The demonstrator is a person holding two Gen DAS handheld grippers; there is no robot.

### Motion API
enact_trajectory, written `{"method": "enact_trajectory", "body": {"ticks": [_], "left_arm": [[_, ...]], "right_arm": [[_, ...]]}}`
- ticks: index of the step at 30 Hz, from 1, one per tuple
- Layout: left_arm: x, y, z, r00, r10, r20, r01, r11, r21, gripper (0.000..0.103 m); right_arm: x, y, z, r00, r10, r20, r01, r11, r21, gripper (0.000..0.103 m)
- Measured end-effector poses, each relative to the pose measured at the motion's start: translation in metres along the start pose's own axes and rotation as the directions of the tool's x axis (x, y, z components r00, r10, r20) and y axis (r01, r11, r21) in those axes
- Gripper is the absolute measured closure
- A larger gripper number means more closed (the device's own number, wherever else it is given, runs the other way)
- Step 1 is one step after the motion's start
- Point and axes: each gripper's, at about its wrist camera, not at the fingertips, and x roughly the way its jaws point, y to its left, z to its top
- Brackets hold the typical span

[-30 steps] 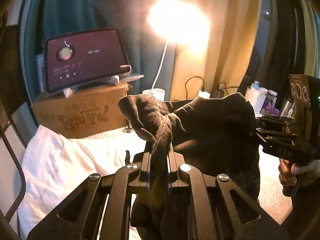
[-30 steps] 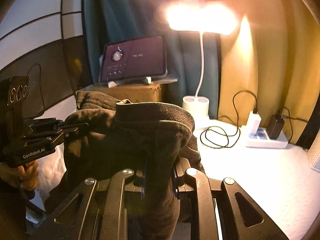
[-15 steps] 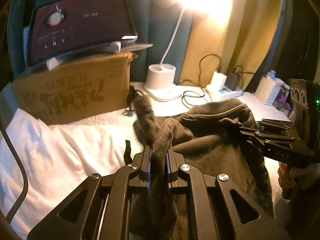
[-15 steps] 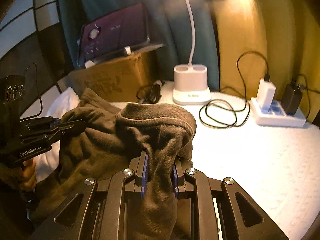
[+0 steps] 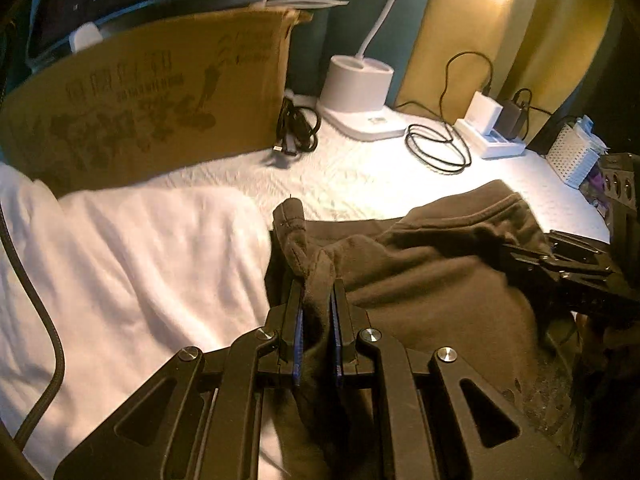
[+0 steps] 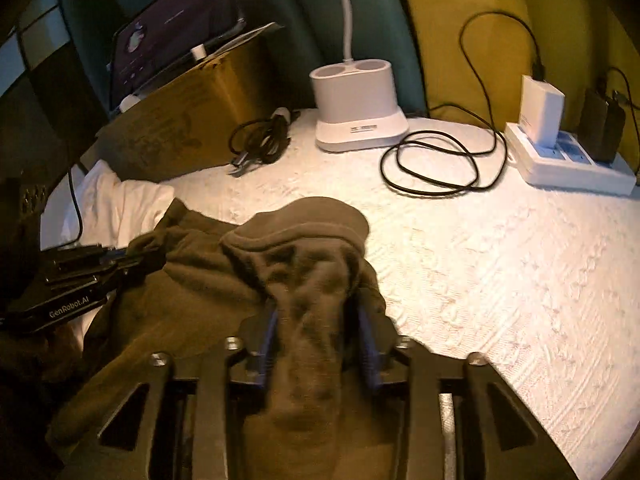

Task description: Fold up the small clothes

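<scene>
Lowered onto the white bedspread [image 6: 500, 264], the brown garment [image 5: 432, 280] stays pinched in the left gripper [image 5: 316, 312]; the right gripper [image 6: 318, 320] is opening around its fold, best released flat.

The left gripper [image 6: 132, 258], seen from the right wrist view, carries white lettering on its black side that reads "GenRobot.AI". The cardboard box [image 5: 160, 96] at the back left of the bed bears dark printed characters and drawings, too blurred to read. The tablet [image 6: 160, 46] screen shows small marks, also unreadable.
</scene>
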Motion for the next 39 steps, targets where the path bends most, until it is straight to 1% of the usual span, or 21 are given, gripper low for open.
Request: {"method": "enact_trajectory", "body": {"ticks": [3,5,8,15,17,22,26,35,36,38,39], "left_arm": [[0.003,0.002,-0.001,1.000,-0.002,-0.016,0.002,1.000,-0.012,0.093],[0.005,0.003,-0.001,1.000,-0.001,-0.022,0.000,1.000,-0.017,0.091],[0.005,0.005,-0.002,1.000,0.000,-0.022,0.000,1.000,-0.021,0.090],[0.006,0.000,-0.002,0.999,0.034,-0.025,-0.034,0.999,0.001,0.089],[0.006,-0.001,-0.002,0.999,0.043,-0.026,-0.043,0.999,0.008,0.089],[0.008,-0.007,-0.002,0.996,0.081,-0.026,-0.080,0.996,0.043,0.088],[0.002,-0.013,-0.002,0.993,0.117,-0.006,-0.116,0.991,0.065,0.088],[-0.022,-0.019,-0.007,0.989,0.147,0.035,-0.149,0.986,0.075,0.089],[-0.025,-0.021,-0.008,0.987,0.155,0.041,-0.158,0.984,0.082,0.089],[-0.033,-0.029,-0.011,0.979,0.193,0.067,-0.200,0.973,0.114,0.088],[-0.036,-0.033,-0.012,0.978,0.194,0.077,-0.202,0.971,0.126,0.088]], "right_arm": [[-0.004,-0.004,0.001,1.000,0.003,0.003,-0.003,1.000,0.017,0.058],[-0.006,-0.005,0.001,1.000,-0.013,0.007,0.013,1.000,0.019,0.051],[-0.009,-0.005,0.001,0.999,-0.048,0.013,0.048,0.999,0.011,0.044],[-0.005,-0.005,-0.006,0.992,-0.128,0.002,0.128,0.991,-0.029,0.040],[-0.003,-0.006,-0.009,0.989,-0.145,0.002,0.145,0.989,-0.036,0.037],[-0.007,-0.006,-0.012,0.986,-0.169,0.010,0.169,0.984,-0.047,0.036],[-0.015,-0.005,-0.014,0.983,-0.183,0.015,0.183,0.982,-0.040,0.036],[-0.035,-0.003,-0.021,0.976,-0.216,0.032,0.217,0.976,-0.027,0.034],[-0.037,-0.002,-0.022,0.975,-0.220,0.035,0.221,0.975,-0.026,0.034],[-0.042,0.000,-0.024,0.972,-0.230,0.042,0.231,0.973,-0.022,0.034],[-0.045,0.001,-0.024,0.971,-0.235,0.047,0.237,0.971,-0.020,0.034]]}}
